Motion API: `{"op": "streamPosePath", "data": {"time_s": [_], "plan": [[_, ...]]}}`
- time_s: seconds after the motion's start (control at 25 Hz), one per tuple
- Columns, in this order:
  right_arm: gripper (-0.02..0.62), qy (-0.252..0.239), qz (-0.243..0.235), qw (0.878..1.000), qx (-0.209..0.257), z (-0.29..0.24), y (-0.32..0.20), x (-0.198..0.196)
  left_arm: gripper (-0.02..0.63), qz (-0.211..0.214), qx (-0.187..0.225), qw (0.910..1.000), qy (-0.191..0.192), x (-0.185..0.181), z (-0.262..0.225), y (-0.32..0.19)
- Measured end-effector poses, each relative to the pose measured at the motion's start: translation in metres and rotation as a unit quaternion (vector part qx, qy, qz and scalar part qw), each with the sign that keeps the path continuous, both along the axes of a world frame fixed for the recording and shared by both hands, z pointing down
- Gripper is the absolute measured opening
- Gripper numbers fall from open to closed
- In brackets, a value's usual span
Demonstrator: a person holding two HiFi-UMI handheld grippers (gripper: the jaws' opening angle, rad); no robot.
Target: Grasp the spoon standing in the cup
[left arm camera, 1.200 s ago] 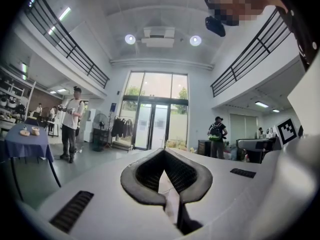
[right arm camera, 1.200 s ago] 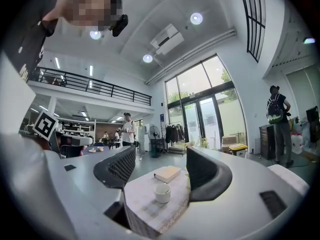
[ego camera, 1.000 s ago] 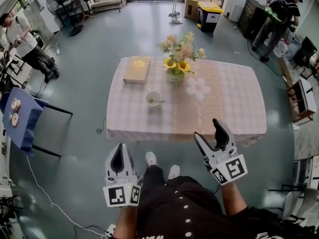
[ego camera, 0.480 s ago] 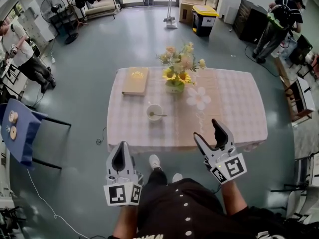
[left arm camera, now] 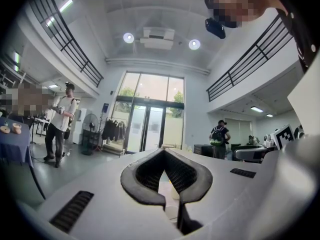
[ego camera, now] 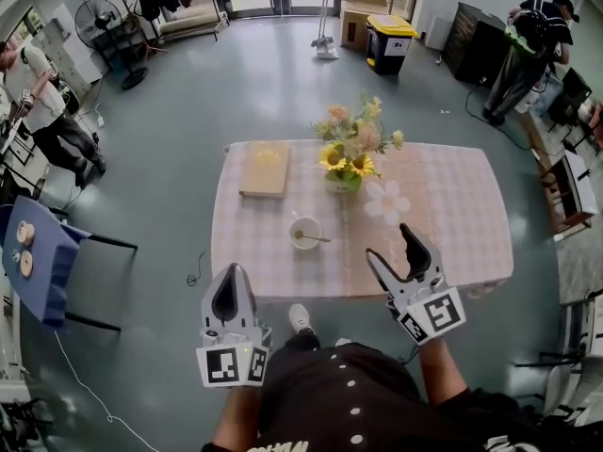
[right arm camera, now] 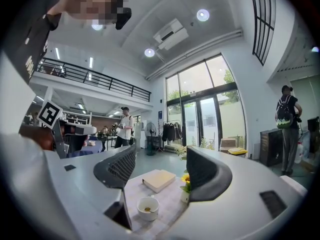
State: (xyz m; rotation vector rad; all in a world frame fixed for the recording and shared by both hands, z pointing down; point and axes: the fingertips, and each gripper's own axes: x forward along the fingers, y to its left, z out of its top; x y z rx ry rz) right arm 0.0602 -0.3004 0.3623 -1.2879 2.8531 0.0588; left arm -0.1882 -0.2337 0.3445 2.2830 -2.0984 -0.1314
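Left gripper (ego camera: 231, 275) held low at the person's left, short of the table (ego camera: 452, 210); jaws together at the tips, nothing between them. Its own view (left arm camera: 164, 153) confirms this: the dark pads meet at the far end, and only a pale sliver shows through the slot behind them, too little to name. That view looks mostly across the hall, at glass doors and a standing person (left arm camera: 59, 121); cup and spoon do not show in it. Right gripper (ego camera: 392, 244) with jaws wide apart and empty, its tips overlapping the table's near edge in the head view. Its own view (right arm camera: 161, 162) frames the tabletop between the two pads. Table contents, left to right in the head view: tan book (ego camera: 265, 169) lying flat at the far left part; white cup (ego camera: 304, 232) nearer the front edge, well apart from both grippers; spoon (ego camera: 314, 238) leaning in it, handle out over the right rim; vase of sunflowers and pale blooms (ego camera: 354, 152) behind and right of the cup. The right gripper view shows the same three from low down: cup (right arm camera: 147, 207) closest, just beside the left pad, with only a brownish bit of the spoon (right arm camera: 146, 209) inside it, book (right arm camera: 158, 180) behind, flowers (right arm camera: 185, 183) against the right pad. Only the head view shows a blue chair (ego camera: 33, 257) far left.
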Motion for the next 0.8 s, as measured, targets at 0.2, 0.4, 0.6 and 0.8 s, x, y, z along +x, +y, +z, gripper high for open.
{"op": "streamPosePath", "data": {"time_s": [0.2,0.4,0.6,0.8], "plan": [[0.295,0.005,0.006,1.000,-0.003,0.005,-0.016,-0.010,0.014,-0.002,-0.007,0.9999,0.008,-0.012,0.004,-0.016],[0.295,0.023,0.002,1.000,-0.015,0.021,-0.028,-0.021,0.014,0.000,-0.016,0.9998,0.012,-0.019,0.013,-0.027],[0.293,0.034,-0.003,0.999,-0.039,0.044,-0.042,-0.031,0.014,0.004,-0.024,0.9996,0.012,-0.023,0.020,-0.036],[0.291,0.087,-0.029,0.995,-0.043,0.074,-0.051,-0.047,0.014,0.008,-0.039,0.9991,0.015,-0.026,0.031,-0.041]]}}
